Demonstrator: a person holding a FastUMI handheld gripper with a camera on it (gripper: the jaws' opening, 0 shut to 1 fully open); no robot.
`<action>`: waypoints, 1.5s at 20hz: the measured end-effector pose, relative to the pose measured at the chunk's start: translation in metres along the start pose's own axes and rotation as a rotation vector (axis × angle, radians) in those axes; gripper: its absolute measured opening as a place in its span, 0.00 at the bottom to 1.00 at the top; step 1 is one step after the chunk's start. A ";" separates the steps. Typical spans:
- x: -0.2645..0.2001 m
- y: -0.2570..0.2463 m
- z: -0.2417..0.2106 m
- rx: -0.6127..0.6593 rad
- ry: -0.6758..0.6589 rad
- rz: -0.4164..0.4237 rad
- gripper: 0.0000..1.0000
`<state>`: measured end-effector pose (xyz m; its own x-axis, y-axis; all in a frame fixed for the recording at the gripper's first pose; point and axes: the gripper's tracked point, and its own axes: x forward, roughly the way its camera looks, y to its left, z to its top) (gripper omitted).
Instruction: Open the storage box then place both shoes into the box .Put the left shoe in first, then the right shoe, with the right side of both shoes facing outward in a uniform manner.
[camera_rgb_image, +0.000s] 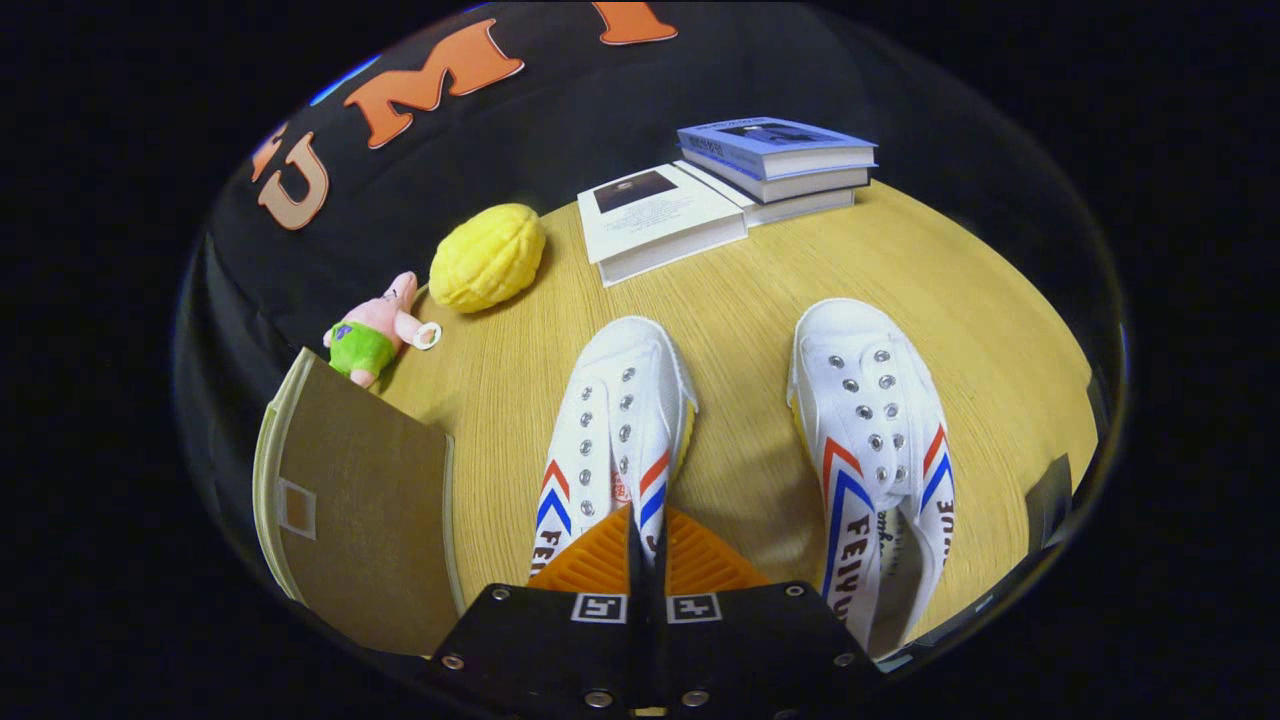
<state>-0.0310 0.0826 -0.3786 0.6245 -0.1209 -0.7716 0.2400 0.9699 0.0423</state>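
The gripper has its fingers nearly together over one shoe; whether they pinch it is unclear. The other shoe lies beside. Both remain outside the storage box.

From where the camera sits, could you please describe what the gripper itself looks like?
The gripper has two wedge-shaped fingers with finely ribbed surfaces, tapering forward to a narrow tip. Behind them sits a black, angular body fastened with round silver screws. Two small square black-and-white fiducial markers sit side by side on its front edge, one per finger. No cables or sleeve are visible.
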 end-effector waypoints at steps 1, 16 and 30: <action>-0.006 0.004 0.007 0.016 -0.009 0.015 0.00; -0.113 0.134 0.085 -0.085 -0.216 0.228 0.00; -0.078 0.282 -0.003 -0.350 -0.103 0.397 0.00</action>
<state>-0.0140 0.3663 -0.3081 0.6904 0.2667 -0.6725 -0.2809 0.9555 0.0905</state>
